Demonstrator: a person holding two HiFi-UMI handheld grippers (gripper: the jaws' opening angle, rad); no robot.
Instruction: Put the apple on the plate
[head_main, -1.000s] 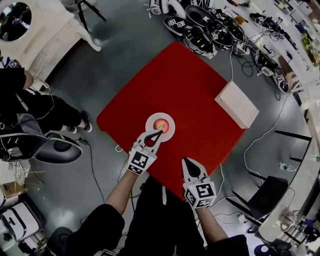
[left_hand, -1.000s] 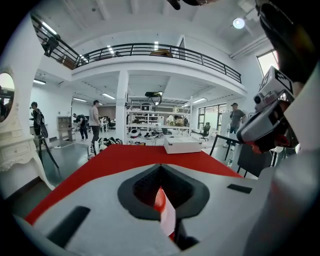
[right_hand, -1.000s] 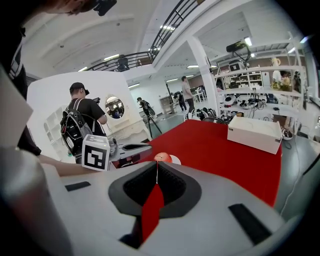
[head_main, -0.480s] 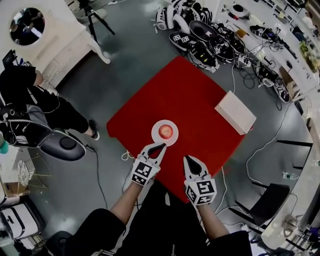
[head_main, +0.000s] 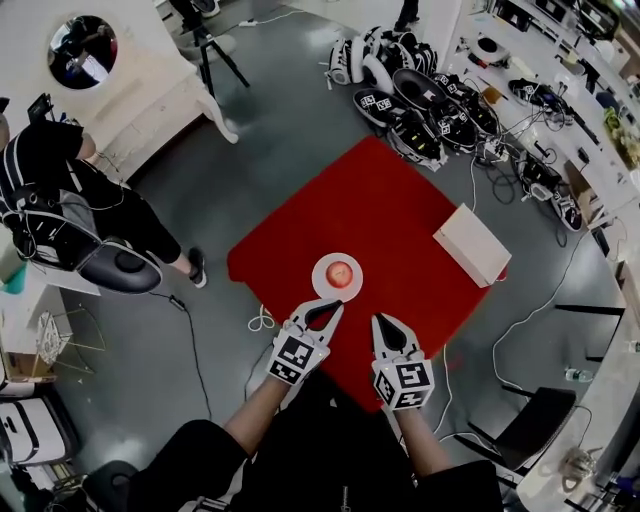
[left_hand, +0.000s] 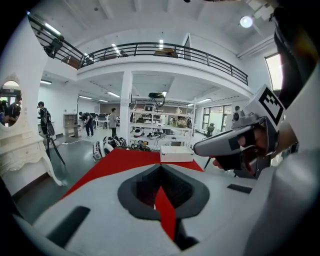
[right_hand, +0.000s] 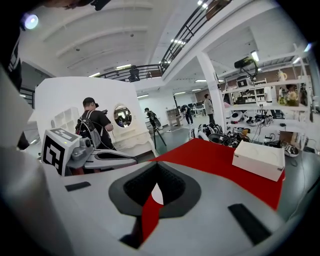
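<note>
On the red desk (head_main: 400, 210) the apple (head_main: 341, 271) sits on the plate (head_main: 318, 283); my left claw (head_main: 337, 306) and right claw (head_main: 380, 320), both closed on nothing, could nudge it off if I dip.

Matt red cloth (head_main: 400, 215) at frame centre; smooth white plate (head_main: 320, 281), shiny-skinned apple (head_main: 341, 271); matt white box (head_main: 472, 243) at right; smooth grey floor (head_main: 270, 120), faintly sheened; matt white plastic left gripper (head_main: 336, 307).
</note>
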